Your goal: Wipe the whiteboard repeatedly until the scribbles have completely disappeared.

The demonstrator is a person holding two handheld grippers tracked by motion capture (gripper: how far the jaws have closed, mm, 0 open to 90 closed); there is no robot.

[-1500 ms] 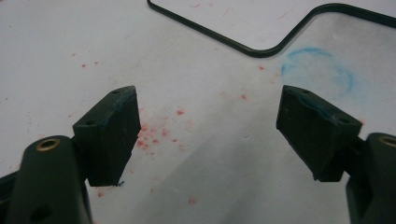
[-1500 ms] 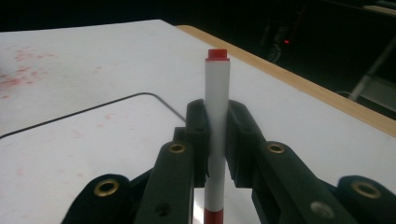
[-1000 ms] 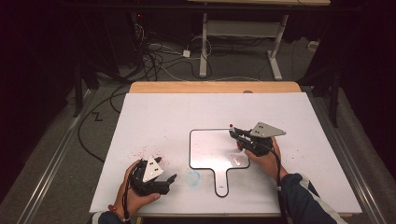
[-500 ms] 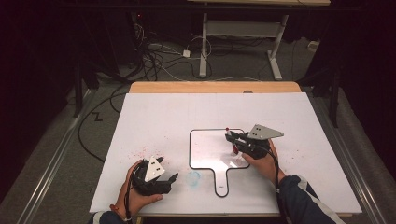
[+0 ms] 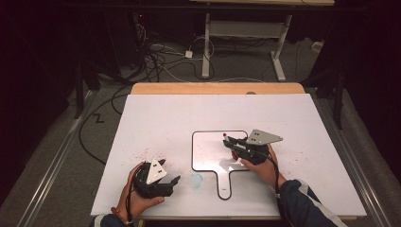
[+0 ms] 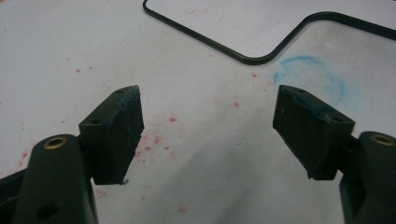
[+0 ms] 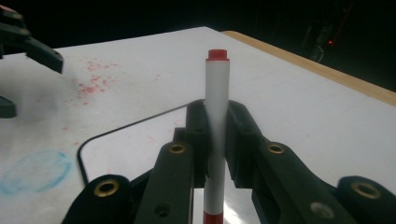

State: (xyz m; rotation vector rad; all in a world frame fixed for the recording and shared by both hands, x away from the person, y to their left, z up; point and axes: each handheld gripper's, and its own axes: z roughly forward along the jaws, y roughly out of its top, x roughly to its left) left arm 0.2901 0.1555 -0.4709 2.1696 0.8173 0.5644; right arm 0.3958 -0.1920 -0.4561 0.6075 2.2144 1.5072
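Landmark: the small whiteboard, a white paddle-shaped board w/ black rim and a short handle, lying flat near the middle of the desk, handle toward you.

Your right gripper is over the right part of the whiteboard, w/ your right hand behind it at the board's right edge. Its fingers are closed on a white marker w/ red ends; in the right gripper view the marker stands across the two fingers, red tip up, pinched about mid-length. In the high view the marker's red ends show above and below the fingers, over the board. I cannot tell if the lower end touches the board surface.

Your left gripper is left of the whiteboard's handle, low at the near edge of the desk, held by your left hand. Its fingers are spread wide apart w/ nothing between them; the left gripper view shows bare desk in the gap, and the board's rim corner further ahead.

A blue smudge, ring-shaped, is on the desk just beside the handle's left side, betw. the handle and the left gripper. Red specks are scattered on the desk left of the whiteboard, and some faint ones on the board itself.
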